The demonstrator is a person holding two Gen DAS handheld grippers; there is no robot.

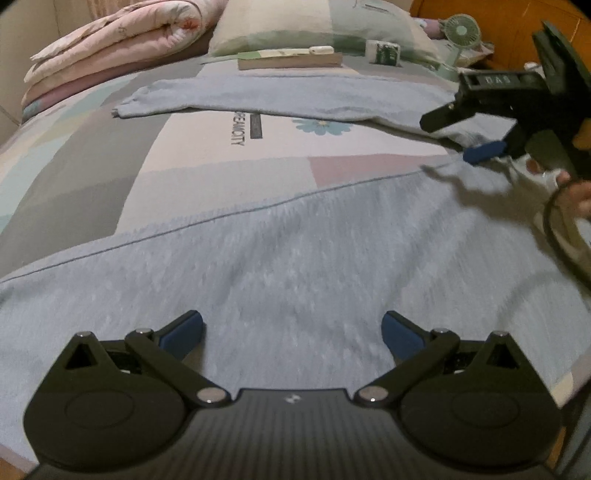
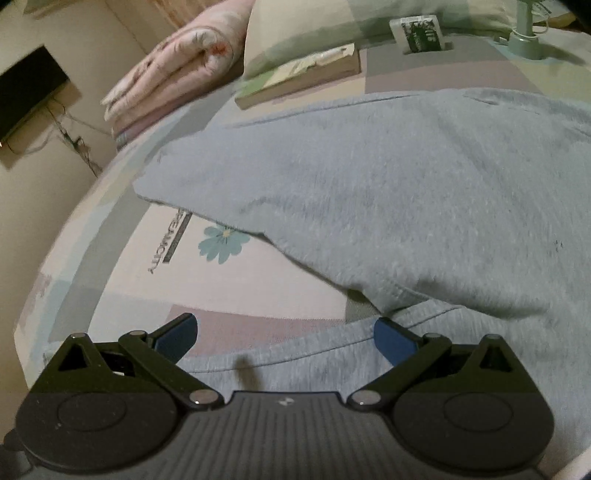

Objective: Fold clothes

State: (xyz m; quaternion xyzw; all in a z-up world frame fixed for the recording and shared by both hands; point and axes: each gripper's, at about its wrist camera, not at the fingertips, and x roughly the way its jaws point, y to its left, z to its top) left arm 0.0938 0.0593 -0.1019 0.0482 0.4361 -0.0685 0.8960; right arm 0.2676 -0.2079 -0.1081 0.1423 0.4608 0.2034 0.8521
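Nearest the left wrist camera, the left gripper (image 1: 291, 332) has its jaws spread wide, the blue pads (image 1: 184, 332) empty and hovering just above the body of a light blue-grey sweatshirt (image 1: 295, 258) spread flat on the bed. The garment's stitched hem edge runs from 9 o'clock up toward 2 o'clock, and one long sleeve (image 1: 258, 98) lies stretched out at 12 o'clock. At 2 o'clock the right gripper (image 1: 476, 144) hangs over the garment's far edge, a hand (image 1: 576, 192) behind it.

In the right wrist view, the right gripper's (image 2: 286, 338) jaws also stand spread and hold nothing; the hem edge passes between and just under them, and the sleeve (image 2: 295, 166) spreads from centre toward 10 o'clock.

Beyond the sweatshirt, the patchwork bedsheet (image 1: 221, 166) carries a blue flower print (image 1: 319, 125). At 11 o'clock lies a folded pink quilt (image 1: 110, 48), at 12 a pillow (image 1: 314, 26) with a book (image 1: 291, 59) before it, and at 1 o'clock a small green fan (image 1: 461, 31).
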